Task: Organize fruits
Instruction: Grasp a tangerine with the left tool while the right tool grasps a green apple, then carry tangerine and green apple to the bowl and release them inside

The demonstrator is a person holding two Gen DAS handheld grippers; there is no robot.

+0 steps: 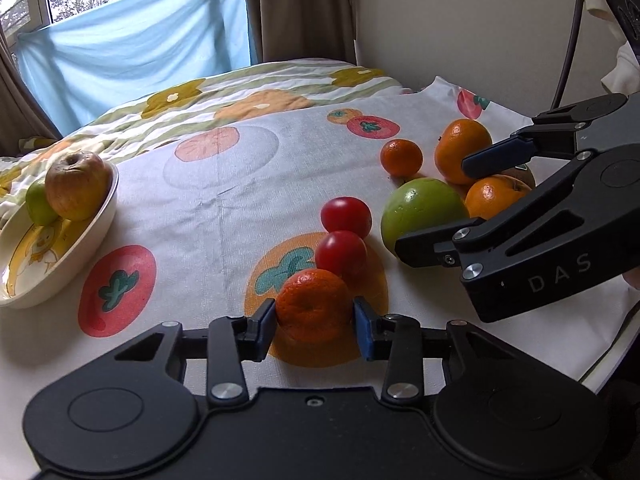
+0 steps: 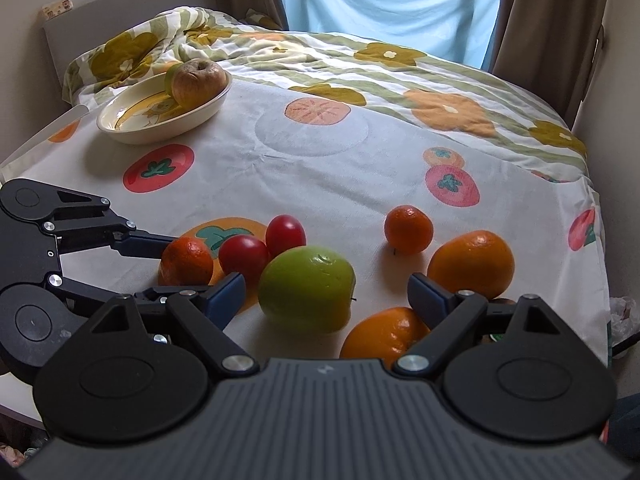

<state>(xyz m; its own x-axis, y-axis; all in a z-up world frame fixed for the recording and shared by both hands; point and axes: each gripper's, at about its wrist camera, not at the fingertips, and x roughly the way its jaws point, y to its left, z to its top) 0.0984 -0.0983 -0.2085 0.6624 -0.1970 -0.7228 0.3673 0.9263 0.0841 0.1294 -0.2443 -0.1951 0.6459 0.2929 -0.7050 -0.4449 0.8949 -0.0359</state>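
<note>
Left tool (image 1: 315,316) clamped on small mandarin (image 1: 314,305) for the bowl (image 1: 105,224); right tool (image 2: 326,292) open, straddling green apple (image 2: 306,288).

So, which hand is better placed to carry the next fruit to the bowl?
Left. The left gripper already clamps a small orange, and the bowl lies on its side. The right gripper is open, holding nothing.

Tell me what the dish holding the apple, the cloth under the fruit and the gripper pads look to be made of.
The dish looks like glazed ceramic or melamine: cream, glossy rim, printed cartoon inside.
The cloth looks like woven cotton: matte, visible weave, creases, printed fruit.
On the left gripper, the pads against the mandarin look like blue rubber or soft plastic, matte; which one is unclear.
</note>
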